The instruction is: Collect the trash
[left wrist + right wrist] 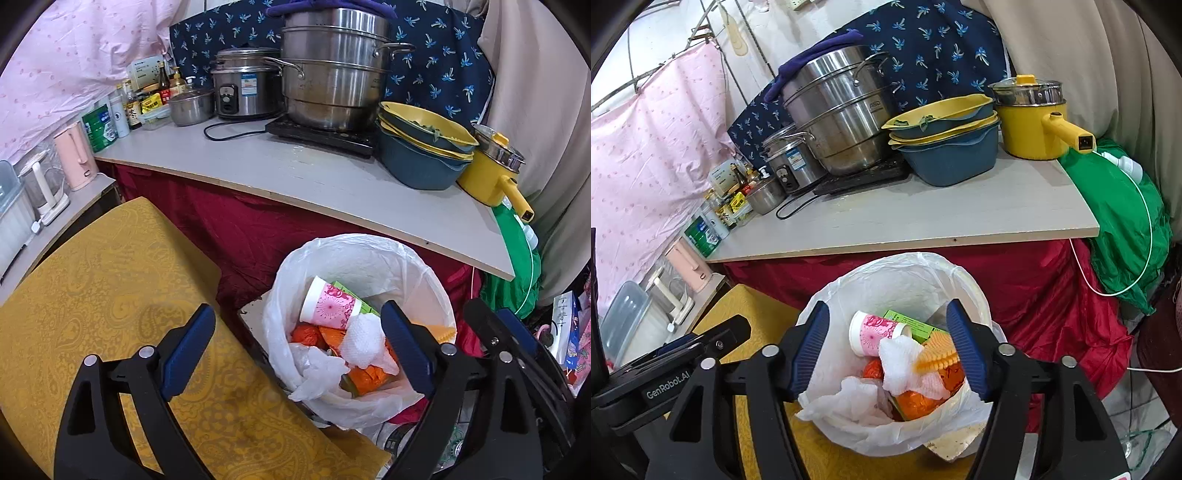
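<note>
Both grippers hang over a bin lined with a white plastic bag (908, 284), which stands on the floor against the red cloth (1034, 288) draped below the front edge of the worktop (960, 210). The right gripper (892, 350) has its blue-padded jaws spread wide with nothing between them, directly above the bin's mouth. The left gripper (297, 349) is spread just as wide and also holds nothing — one finger over a yellow patterned cloth (92, 277), the other over the bin's near rim. Inside the bin lie a pink flowered paper cup (873, 334) on its side, a green carton (912, 326) behind it, crumpled white tissue (905, 365), orange wrappers (919, 400) and a small orange comb-like piece (938, 356) resting on top of the tissue. On the worktop, a tall steel steamer pot (838, 110) sits on a black hob toward the back edge, stacked blue and yellow basins (945, 136) beside it, and a yellow electric pot (1034, 122) at the right corner. A green bag (1123, 221) hangs off the right end.
</note>
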A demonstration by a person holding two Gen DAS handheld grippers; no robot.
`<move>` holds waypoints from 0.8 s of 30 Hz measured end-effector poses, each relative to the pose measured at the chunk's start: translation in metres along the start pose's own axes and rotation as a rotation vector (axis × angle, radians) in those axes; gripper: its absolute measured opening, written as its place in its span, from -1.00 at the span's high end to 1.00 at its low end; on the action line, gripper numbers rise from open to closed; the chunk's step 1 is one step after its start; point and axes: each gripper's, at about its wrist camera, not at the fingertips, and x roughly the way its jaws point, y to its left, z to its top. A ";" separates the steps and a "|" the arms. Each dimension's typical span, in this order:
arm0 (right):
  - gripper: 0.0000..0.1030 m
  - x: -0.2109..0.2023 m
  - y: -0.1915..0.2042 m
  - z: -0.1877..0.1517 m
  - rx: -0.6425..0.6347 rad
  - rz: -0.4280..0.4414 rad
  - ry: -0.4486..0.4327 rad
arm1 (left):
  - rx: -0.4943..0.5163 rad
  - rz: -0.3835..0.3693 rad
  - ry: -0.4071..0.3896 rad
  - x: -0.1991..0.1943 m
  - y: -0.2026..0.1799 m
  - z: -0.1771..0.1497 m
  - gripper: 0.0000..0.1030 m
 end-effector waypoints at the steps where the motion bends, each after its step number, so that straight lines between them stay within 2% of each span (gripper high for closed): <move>1: -0.30 -0.002 0.001 0.000 -0.007 0.000 0.000 | -0.002 0.005 -0.003 -0.003 0.002 -0.001 -0.69; 9: -0.47 -0.024 0.017 -0.007 -0.103 -0.023 0.001 | 0.001 0.041 -0.020 -0.024 0.017 -0.016 -0.70; 13: -0.62 -0.035 0.025 -0.013 -0.142 -0.043 0.003 | -0.010 0.061 -0.031 -0.036 0.027 -0.026 -0.76; 20: -0.67 -0.049 0.035 -0.027 -0.188 -0.043 0.034 | -0.020 0.096 -0.050 -0.056 0.043 -0.042 -0.79; 24: -0.85 -0.057 0.042 -0.037 -0.216 -0.045 0.037 | -0.031 0.108 -0.047 -0.065 0.051 -0.054 -0.80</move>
